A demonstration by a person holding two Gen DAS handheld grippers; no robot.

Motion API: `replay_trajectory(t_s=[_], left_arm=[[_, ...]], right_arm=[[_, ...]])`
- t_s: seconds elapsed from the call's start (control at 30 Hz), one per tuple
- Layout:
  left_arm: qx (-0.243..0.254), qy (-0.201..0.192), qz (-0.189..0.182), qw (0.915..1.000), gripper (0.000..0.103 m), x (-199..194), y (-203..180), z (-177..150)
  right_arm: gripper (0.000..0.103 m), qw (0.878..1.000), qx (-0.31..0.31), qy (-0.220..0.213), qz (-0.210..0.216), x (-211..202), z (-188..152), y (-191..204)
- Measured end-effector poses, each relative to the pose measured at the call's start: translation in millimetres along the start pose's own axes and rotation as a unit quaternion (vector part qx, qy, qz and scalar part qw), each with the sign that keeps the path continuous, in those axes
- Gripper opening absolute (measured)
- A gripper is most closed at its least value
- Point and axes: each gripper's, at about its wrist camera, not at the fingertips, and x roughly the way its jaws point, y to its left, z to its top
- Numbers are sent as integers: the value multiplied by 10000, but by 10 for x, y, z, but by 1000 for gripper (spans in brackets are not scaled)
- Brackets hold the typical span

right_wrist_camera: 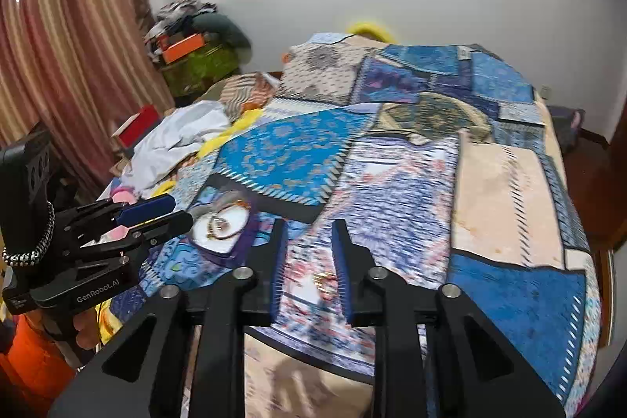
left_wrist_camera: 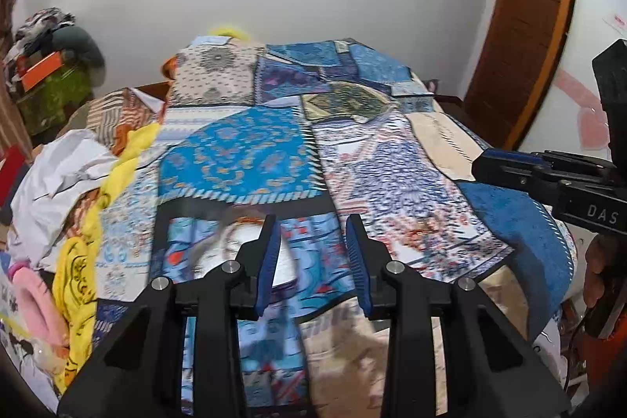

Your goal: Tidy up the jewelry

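Note:
A heart-shaped white jewelry tray with a purple rim (right_wrist_camera: 219, 228) lies on the patchwork bedspread (right_wrist_camera: 392, 183), with bangles or chains in it. In the left wrist view the tray (left_wrist_camera: 239, 241) is blurred, just ahead of the left finger. My left gripper (left_wrist_camera: 313, 245) is open and empty above the bed; it also shows in the right wrist view (right_wrist_camera: 172, 212). My right gripper (right_wrist_camera: 307, 253) is open; a small gold ring (right_wrist_camera: 323, 279) lies on the bedspread between its fingers. The right gripper also shows in the left wrist view (left_wrist_camera: 486, 167).
A heap of white, yellow and pink clothes (left_wrist_camera: 66, 206) lies at the bed's left edge. Striped curtains (right_wrist_camera: 70, 46) hang at the left. Piled clothes and boxes (right_wrist_camera: 188, 38) stand in the far corner. A wooden door (left_wrist_camera: 521, 26) is at the right.

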Motion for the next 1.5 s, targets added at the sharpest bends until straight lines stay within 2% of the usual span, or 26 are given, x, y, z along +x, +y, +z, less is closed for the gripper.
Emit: replay_trajectory(t_s=[0.03,0.1,0.37,0.6,0.73,0.87,0.93,1.0,1.13,1.33,1.5], left_arm=[[22,18,-30,10000,34,22,-39,2],[86,83,-119,9999,34,86,-132,-1],[308,506,-345,9976,34,394,-448,-118],[145,833,-460,9954,34,626,-498,-219],[-100,993,-698,9926,34,731,-443,-261],[-123,997,-793,9918,25,768,-455,-292],[-126,989,-839,9915,15,777,-464,-300],[-117,957,-715,9928,5,789,-476,-299],[-134,901,-667,9936,2,812,-482,-292],[-140,801,-662,9945,2,781,-456,-245],[-141,538,-631,9965,2,620,-424,-153]], right_arm=[[33,10000,40,-35,-45,-33,-13,-44],[37,9997,133,-152,-142,-111,-53,-143],[37,9989,389,-94,-239,-183,-228,-448],[37,9984,510,160,-203,-62,-373,-596],[37,9982,498,294,-186,29,-419,-621],[37,9978,479,444,-116,136,-461,-632],[37,9975,389,590,-59,218,-481,-608],[37,9970,250,732,-58,303,-498,-567],[37,9957,55,916,-92,453,-517,-510],[37,9954,-291,887,-214,557,-463,-454],[37,9944,-550,872,-240,614,-443,-388]])
